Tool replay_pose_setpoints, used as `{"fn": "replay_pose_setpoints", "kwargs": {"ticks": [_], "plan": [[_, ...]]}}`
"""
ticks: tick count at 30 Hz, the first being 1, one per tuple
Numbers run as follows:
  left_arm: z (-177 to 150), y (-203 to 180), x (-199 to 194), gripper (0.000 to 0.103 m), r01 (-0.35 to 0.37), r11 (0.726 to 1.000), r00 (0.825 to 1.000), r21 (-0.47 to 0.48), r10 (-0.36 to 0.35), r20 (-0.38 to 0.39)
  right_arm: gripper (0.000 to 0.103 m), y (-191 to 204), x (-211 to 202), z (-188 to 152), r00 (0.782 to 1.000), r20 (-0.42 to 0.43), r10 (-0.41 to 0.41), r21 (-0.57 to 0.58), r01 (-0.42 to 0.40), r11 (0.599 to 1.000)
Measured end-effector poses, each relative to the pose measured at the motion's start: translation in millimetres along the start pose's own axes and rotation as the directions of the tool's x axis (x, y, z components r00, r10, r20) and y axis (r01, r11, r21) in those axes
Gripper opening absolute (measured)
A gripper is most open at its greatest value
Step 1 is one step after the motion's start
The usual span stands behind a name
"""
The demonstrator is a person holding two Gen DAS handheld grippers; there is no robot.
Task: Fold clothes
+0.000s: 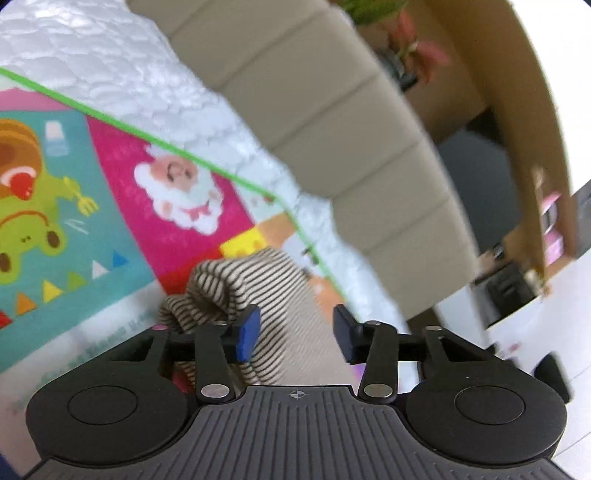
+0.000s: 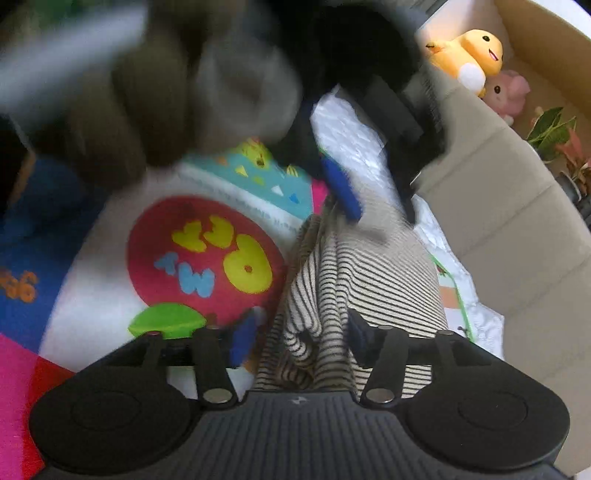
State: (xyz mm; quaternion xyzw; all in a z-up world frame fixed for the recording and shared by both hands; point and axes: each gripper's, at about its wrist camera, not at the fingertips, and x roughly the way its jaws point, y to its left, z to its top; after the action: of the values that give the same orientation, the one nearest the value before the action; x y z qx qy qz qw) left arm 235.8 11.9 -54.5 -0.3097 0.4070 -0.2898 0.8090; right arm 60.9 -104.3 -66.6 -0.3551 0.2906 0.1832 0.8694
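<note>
Beyond both sets of jaws, a colourful play mat (image 1: 55, 192) spread flat, a white quilted cover (image 1: 122, 70) under it showing past its green edge. Farther out, off to the right of the jaws in both views, a beige cushioned sofa (image 1: 332, 122). Behind that, in the right wrist view, a cardboard box (image 2: 546, 33) with a yellow plush toy (image 2: 469, 51) and a pink plush toy (image 2: 508, 92) inside.

On the mat, bunched and rumpled – a striped garment (image 2: 369, 280), cream with thin dark stripes. Runs lengthwise from one gripper toward the other.

Left gripper (image 1: 295, 332) tilted down toward the mat, jaws spread apart, released. Striped cloth humped against the left jaw and lying in the gap between the two; nothing pinched. Seen also from the right wrist view, blurred, at the far end of the garment, its blue fingers (image 2: 341, 188) parted just above the cloth.

Right gripper (image 2: 299, 339) angled steeply downward over the near end of the garment – jaws wide, released. Folds of the striped fabric bulging up between them, closer to the right jaw; left jaw over bare mat.

Above the left gripper in the right wrist view, a dark blurred mass, too smeared to tell.
</note>
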Motion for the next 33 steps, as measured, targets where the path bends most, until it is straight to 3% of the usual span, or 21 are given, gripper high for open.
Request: {"fn": "replay_pose_setpoints", "kwargs": {"ticks": [1,4,5,7,9,12,16,24,33], "plan": [[0,-3,3,0.043,0.005,1.000,1.000,0.012,-0.005,0.001,0.057,-7,-7,0,0.999,0.019,0.030,0.025,-0.030,0.999],[-1,1,6,0.035,0.021,1.000,1.000,0.019,-0.021,-0.001,0.078,-33,-31,0,0.992,0.089,0.092,0.135,-0.103,0.985],[-1,5,5,0.035,0.026,1.000,1.000,0.017,-0.026,-0.001,0.086,-41,-38,0,0.990,0.109,0.089,0.174,-0.107,0.979],[-1,10,6,0.035,0.033,0.999,0.999,0.014,-0.032,-0.006,0.090,-59,-47,1,0.988,0.142,0.060,0.257,-0.095,0.962],[-1,13,9,0.035,0.034,0.999,0.999,0.016,-0.034,-0.013,0.103,-79,-45,0,0.987,0.155,0.032,0.353,-0.086,0.931],[-1,13,10,0.035,0.034,0.999,0.999,0.024,-0.034,-0.020,0.103,-99,-20,-11,0.994,0.108,0.033,0.482,-0.081,0.872],[-1,15,11,0.035,0.041,0.999,0.999,0.017,-0.041,-0.030,0.103,-96,34,-36,0.990,-0.011,0.139,0.586,-0.107,0.804],[-2,18,16,0.035,0.038,0.999,0.998,0.025,-0.036,-0.050,0.103,-84,31,-38,0.996,0.003,0.094,0.648,-0.074,0.758],[-3,18,15,0.035,0.035,0.999,0.998,0.024,-0.034,-0.051,0.103,-84,30,-43,0.998,0.013,0.068,0.632,-0.060,0.772]]}}
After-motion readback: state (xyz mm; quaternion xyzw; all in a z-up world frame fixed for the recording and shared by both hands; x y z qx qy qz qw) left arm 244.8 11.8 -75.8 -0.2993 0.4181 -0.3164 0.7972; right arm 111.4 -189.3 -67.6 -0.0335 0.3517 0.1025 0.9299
